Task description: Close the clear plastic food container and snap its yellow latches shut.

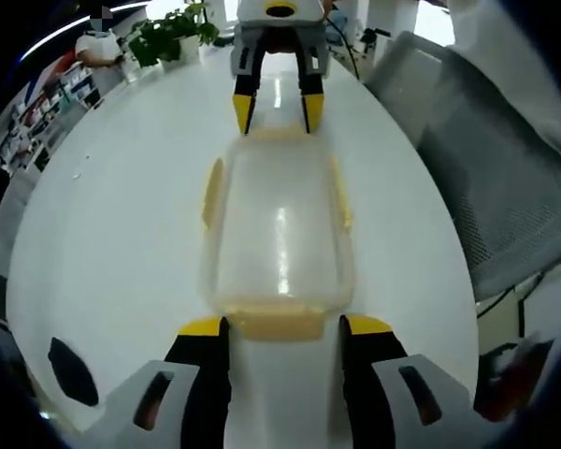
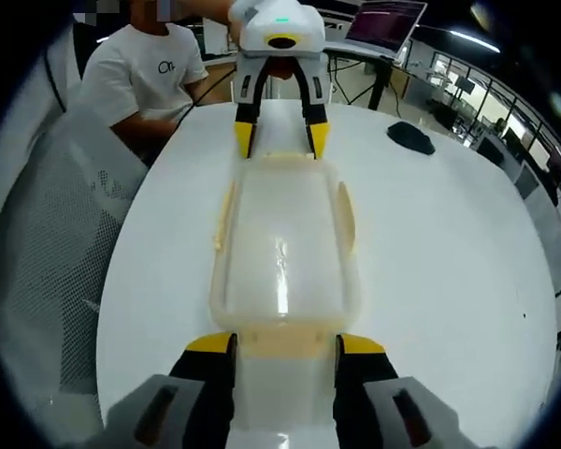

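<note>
The clear container point(image 1: 280, 234) lies lidded on the white bench point(image 1: 122, 234). The left tool point(image 1: 282, 327) and right tool point(image 2: 283, 344) each straddle an end latch, jaws spread.

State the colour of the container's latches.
Pale yellow latches on the clear container, best in the left gripper view.

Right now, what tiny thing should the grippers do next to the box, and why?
Probably squeeze the end latches shut. The clear container lies with its lid on, and each hand-held gripper, left and right, has open jaws either side of a yellow end latch. The side latches seem to stick outward, so they would come after.
</note>
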Action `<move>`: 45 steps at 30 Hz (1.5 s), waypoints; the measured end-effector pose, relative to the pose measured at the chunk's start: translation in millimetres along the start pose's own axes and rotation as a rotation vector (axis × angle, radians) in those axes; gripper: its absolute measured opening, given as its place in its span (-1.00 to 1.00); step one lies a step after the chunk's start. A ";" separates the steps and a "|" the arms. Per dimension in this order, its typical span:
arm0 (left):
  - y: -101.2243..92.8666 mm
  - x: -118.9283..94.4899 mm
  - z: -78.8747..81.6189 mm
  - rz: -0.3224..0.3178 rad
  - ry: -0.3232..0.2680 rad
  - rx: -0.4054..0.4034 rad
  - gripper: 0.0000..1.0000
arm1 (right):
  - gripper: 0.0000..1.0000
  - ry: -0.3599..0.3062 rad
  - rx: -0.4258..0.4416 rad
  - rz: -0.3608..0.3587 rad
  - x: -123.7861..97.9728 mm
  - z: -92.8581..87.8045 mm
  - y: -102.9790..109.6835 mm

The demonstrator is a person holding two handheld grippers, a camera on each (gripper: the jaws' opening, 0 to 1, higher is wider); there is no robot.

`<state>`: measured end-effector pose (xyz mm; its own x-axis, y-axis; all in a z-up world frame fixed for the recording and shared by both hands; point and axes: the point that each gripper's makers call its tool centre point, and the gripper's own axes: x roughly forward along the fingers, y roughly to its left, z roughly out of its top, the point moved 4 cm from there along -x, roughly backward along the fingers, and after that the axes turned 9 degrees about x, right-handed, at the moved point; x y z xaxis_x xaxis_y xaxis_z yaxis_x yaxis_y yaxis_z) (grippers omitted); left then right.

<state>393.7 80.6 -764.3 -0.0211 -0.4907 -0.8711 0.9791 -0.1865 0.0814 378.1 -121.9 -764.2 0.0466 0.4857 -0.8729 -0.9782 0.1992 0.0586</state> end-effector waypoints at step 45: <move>-5.6 -11.6 9.4 0.025 0.028 -0.021 -0.27 | -0.28 -0.017 -0.045 0.018 -11.2 4.8 2.3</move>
<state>386.5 79.3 -750.0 0.0092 -0.4713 -0.8819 0.9833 -0.1562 0.0937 376.3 -122.8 -751.9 0.0319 0.5034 -0.8635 -0.9870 0.1518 0.0520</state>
